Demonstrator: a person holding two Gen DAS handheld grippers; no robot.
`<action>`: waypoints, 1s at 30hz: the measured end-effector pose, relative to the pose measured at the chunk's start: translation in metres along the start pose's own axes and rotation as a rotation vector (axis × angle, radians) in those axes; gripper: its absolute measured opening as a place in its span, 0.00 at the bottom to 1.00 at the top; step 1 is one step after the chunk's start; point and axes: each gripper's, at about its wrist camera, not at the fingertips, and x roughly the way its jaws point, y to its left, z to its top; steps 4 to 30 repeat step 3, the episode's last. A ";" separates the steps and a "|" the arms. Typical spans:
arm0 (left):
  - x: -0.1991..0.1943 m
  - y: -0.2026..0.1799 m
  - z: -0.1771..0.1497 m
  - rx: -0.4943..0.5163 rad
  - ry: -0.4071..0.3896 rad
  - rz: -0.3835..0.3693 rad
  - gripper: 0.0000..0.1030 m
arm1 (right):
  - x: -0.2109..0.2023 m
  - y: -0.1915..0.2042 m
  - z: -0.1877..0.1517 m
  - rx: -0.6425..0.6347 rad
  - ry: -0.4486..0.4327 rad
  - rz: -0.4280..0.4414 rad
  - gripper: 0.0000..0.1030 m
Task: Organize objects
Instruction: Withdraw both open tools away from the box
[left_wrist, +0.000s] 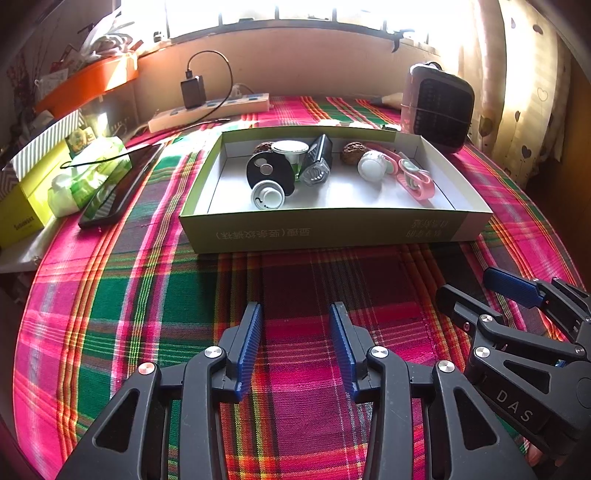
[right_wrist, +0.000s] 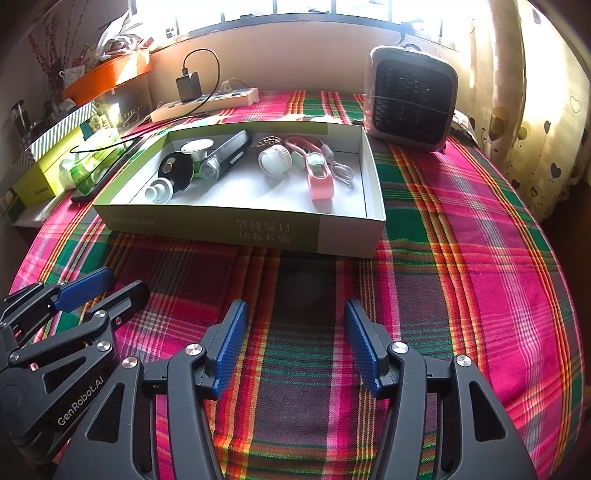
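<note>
A shallow green cardboard box (left_wrist: 325, 230) (right_wrist: 236, 225) lies on the plaid tablecloth ahead of both grippers. Inside it are a black disc (left_wrist: 267, 170), a white cap (left_wrist: 267, 195), a white cup (left_wrist: 290, 149), a black and clear device (left_wrist: 316, 162), a brown ball (left_wrist: 352, 153), a white round piece (left_wrist: 371, 166), a pink tool (left_wrist: 413, 179) and a white cable (right_wrist: 341, 171). My left gripper (left_wrist: 295, 310) (right_wrist: 125, 280) is open over bare cloth, nothing between its blue pads. My right gripper (right_wrist: 295, 306) (left_wrist: 467, 284) is open beside it, also empty.
A small fan heater (right_wrist: 408, 105) stands behind the box at the right. A power strip (left_wrist: 210, 107) with a charger lies at the back. A dark phone (left_wrist: 118, 188), a tissue pack (left_wrist: 88, 173) and a yellow-green box (left_wrist: 26, 206) crowd the left edge. Curtains hang on the right.
</note>
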 end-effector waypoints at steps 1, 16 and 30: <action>0.000 0.000 0.000 0.000 0.000 0.000 0.35 | 0.000 0.000 0.000 0.000 0.000 0.000 0.53; 0.000 0.000 0.000 0.000 0.000 0.000 0.35 | 0.000 0.000 0.000 -0.001 0.000 0.000 0.53; 0.000 0.000 0.000 0.000 0.000 0.000 0.35 | 0.000 0.000 0.000 -0.001 0.000 0.000 0.53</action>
